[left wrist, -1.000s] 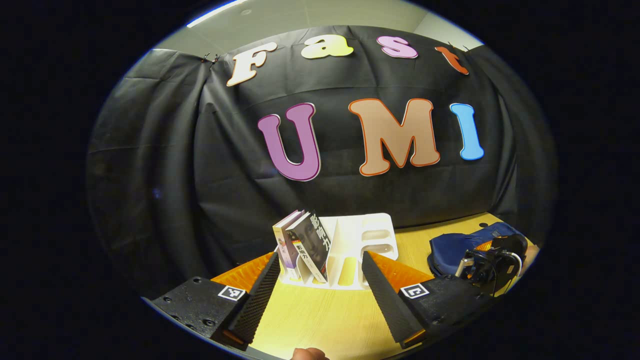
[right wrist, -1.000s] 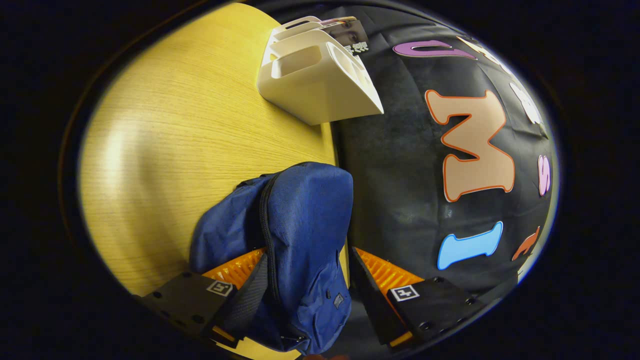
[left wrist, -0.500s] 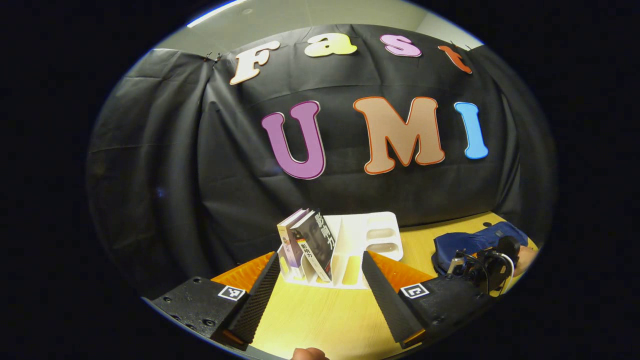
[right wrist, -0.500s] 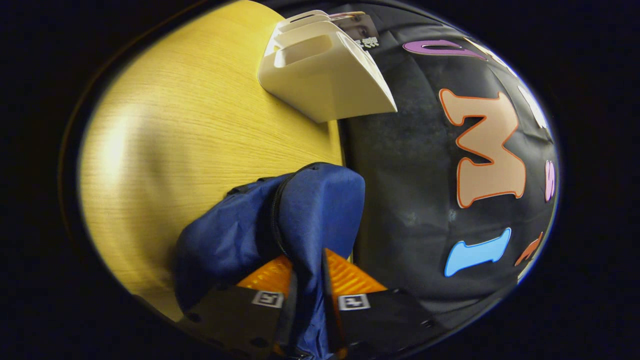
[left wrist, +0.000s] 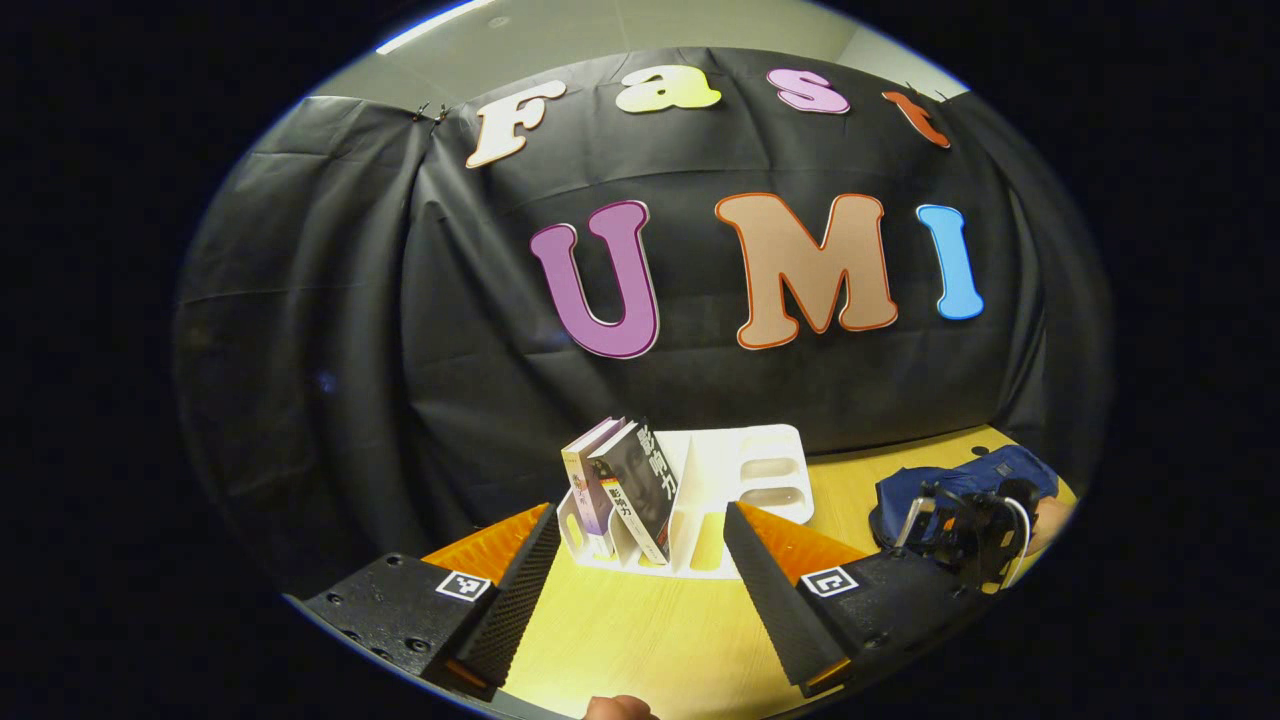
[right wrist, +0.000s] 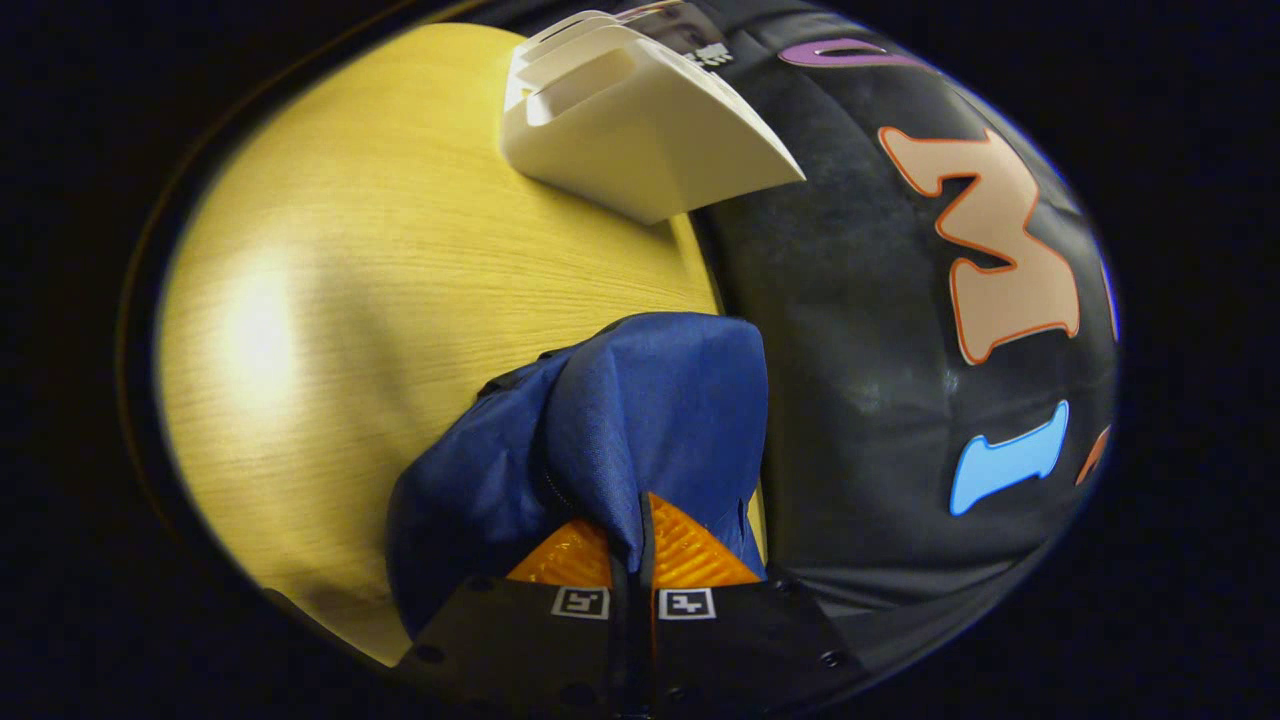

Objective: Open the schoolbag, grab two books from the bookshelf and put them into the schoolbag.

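Right gripper (right wrist: 632,560) was pinched almost fully closed on a fold of the blue schoolbag (right wrist: 640,420), cloth squeezed between both fingers and bunched up above them. Bag sat on the wooden table (right wrist: 330,300) at its edge by the black cloth wall. White bookshelf (right wrist: 640,140) stood farther along the table, well apart from the bag.

Left gripper (left wrist: 640,590) was wide open, holding nothing, fingers apart above the table (left wrist: 640,640) and pointed at the bookshelf (left wrist: 735,480). Two books (left wrist: 625,485) leaned in the shelf's left slots; other slots looked bare. In the left gripper view, the schoolbag (left wrist: 985,480) lay right of the shelf with the right gripper (left wrist: 965,525) at it.
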